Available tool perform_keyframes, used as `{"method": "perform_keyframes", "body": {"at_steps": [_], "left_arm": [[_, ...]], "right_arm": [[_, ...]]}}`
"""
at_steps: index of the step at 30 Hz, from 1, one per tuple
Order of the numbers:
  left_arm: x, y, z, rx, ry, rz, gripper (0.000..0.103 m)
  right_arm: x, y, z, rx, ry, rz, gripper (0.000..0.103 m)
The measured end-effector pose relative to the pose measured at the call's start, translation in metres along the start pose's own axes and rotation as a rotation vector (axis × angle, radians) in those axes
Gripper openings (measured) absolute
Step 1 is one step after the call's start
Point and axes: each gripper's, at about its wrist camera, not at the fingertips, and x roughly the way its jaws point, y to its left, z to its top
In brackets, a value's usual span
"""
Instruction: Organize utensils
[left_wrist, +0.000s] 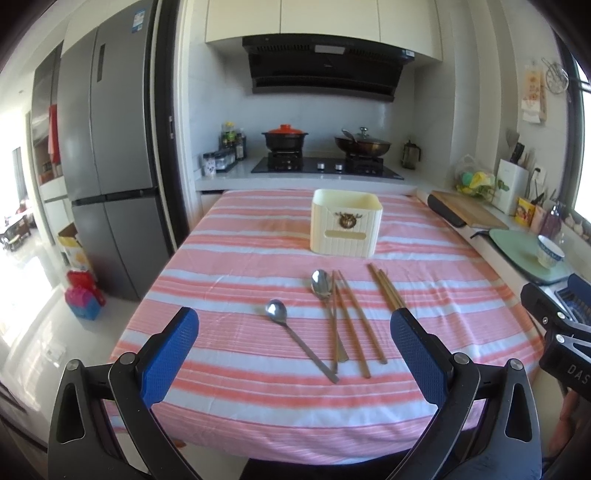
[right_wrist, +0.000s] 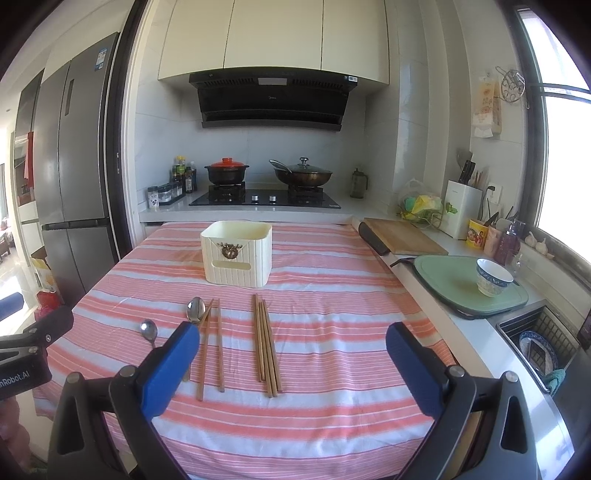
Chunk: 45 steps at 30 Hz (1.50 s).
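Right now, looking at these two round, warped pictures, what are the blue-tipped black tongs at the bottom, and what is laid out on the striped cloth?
There is no robot: a person holds a two-finger gripper in each hand, each with a wide-angle camera looking along its fingers. One picture comes from the left gripper, the other from the right gripper. Both are open and hold nothing.

On the pink striped tablecloth lie two metal spoons, one nearer the left and one among two loose chopsticks, plus a tight bundle of wooden chopsticks. Behind them stands a cream container, open at the top, probably meant for the utensils. A kitchen stove and counter lie beyond.
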Motion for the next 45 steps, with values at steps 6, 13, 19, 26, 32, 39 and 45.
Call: {"method": "perform_keyframes", "body": {"at_steps": [6, 13, 19, 26, 32, 39, 45], "left_arm": [[0.002, 0.001, 0.001, -0.009, 0.007, -0.011, 0.103], [0.012, 0.018, -0.001, -0.046, 0.031, 0.008, 0.103], [0.025, 0.035, -0.006, -0.100, 0.069, 0.027, 0.103], [0.026, 0.028, -0.006, -0.092, 0.072, 0.015, 0.103], [0.026, 0.018, -0.001, -0.059, 0.055, 0.010, 0.103], [0.033, 0.017, -0.003, -0.052, 0.070, 0.014, 0.103], [0.035, 0.017, -0.004, -0.051, 0.073, 0.016, 0.103]], "right_arm": [[0.001, -0.003, 0.002, 0.004, 0.000, 0.002, 0.103], [0.005, -0.005, 0.004, 0.013, 0.004, 0.002, 0.103], [0.013, -0.008, 0.003, 0.032, 0.012, 0.004, 0.103], [0.020, -0.012, 0.000, 0.045, 0.024, 0.005, 0.103], [0.025, -0.015, -0.001, 0.049, 0.036, 0.002, 0.103], [0.032, -0.020, -0.003, 0.055, 0.053, -0.011, 0.103], [0.035, -0.019, -0.005, 0.054, 0.061, -0.013, 0.103]]}}
